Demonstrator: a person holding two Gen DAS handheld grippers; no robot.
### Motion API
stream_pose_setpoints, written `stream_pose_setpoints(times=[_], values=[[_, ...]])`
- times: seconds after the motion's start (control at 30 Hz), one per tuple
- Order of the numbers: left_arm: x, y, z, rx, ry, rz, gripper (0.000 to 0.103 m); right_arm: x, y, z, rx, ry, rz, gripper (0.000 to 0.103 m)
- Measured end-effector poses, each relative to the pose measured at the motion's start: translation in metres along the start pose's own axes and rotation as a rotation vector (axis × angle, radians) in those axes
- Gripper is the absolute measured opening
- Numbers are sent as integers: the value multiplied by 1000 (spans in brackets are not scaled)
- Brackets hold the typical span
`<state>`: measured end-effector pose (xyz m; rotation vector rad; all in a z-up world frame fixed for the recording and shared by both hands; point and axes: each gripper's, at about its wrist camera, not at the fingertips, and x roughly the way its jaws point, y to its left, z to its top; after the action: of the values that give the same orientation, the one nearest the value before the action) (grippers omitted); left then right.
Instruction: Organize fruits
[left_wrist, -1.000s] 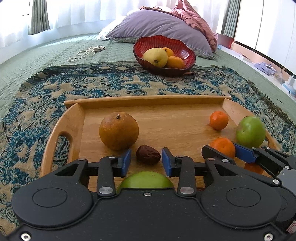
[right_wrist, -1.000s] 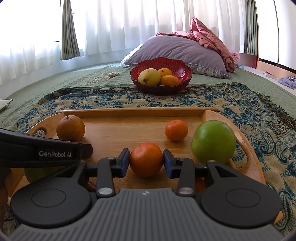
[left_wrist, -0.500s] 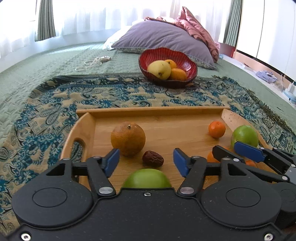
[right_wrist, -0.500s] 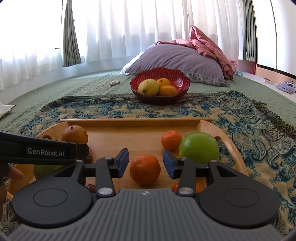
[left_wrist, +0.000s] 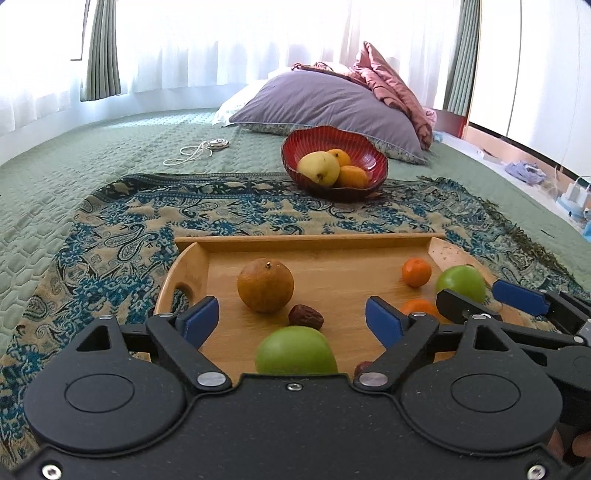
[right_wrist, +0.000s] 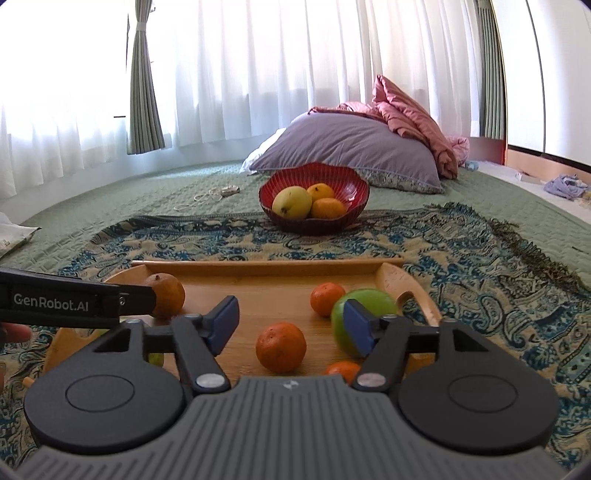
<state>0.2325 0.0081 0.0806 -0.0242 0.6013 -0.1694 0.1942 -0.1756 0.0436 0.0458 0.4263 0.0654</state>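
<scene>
Fruits are sitting on a wooden tray (left_wrist: 332, 242) that is lying on a blue patterned cloth (left_wrist: 122, 236) on a green bed cover (left_wrist: 66, 162). On the left side of the tray, a big brownish orange (left_wrist: 265, 285) is standing with its little stem pointing up. A dark brown date (left_wrist: 306, 316) is lying just beside it, and a green apple (left_wrist: 295, 350) is sitting at the near edge. On the right side, a second green apple (right_wrist: 360, 321) is resting near the tray's handle, with a small mandarin (right_wrist: 327, 299) just beside it. Another mandarin (right_wrist: 281, 347) is sitting in the middle, and a third mandarin (right_wrist: 341, 369) is peeking out near the bottom.

Farther back, a red bowl (right_wrist: 314, 221) is holding a yellow mango (right_wrist: 291, 202) and two orange fruits. A purple pillow (right_wrist: 351, 147) is lying behind it.

The left gripper (left_wrist: 291, 319) is hanging over the near left part of the tray with its blue pads spread wide, pinching nothing. The date and the near apple are showing between them. The right gripper (right_wrist: 290, 325) is also spread wide and is holding nothing. The middle mandarin is showing between its pads, not touching them.
</scene>
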Motion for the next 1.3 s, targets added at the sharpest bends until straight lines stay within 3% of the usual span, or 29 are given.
stream_pose_setpoints(times=[0.23, 0.43, 0.57, 0.9, 1.03, 1.3], values=[[-21, -2, -8, 5, -24, 1, 87, -20, -2, 0, -25, -31, -10, 89], [-36, 1, -14, -7, -33, -1, 88, -33, -7, -1, -29, -36, -15, 91], [-49, 3, -19, -17, -54, 7, 99, -40, -12, -3, -24, -34, -24, 91], [-76, -4, -30, 18, -83, 20, 99, -61, -19, -9, -14, -38, -34, 96], [-84, -5, -37, 12, -86, 24, 99, -71, -18, -13, -24, -48, -32, 102], [-92, -1, -60, -15, -72, 53, 99, -85, -15, -26, -53, -46, -23, 103]])
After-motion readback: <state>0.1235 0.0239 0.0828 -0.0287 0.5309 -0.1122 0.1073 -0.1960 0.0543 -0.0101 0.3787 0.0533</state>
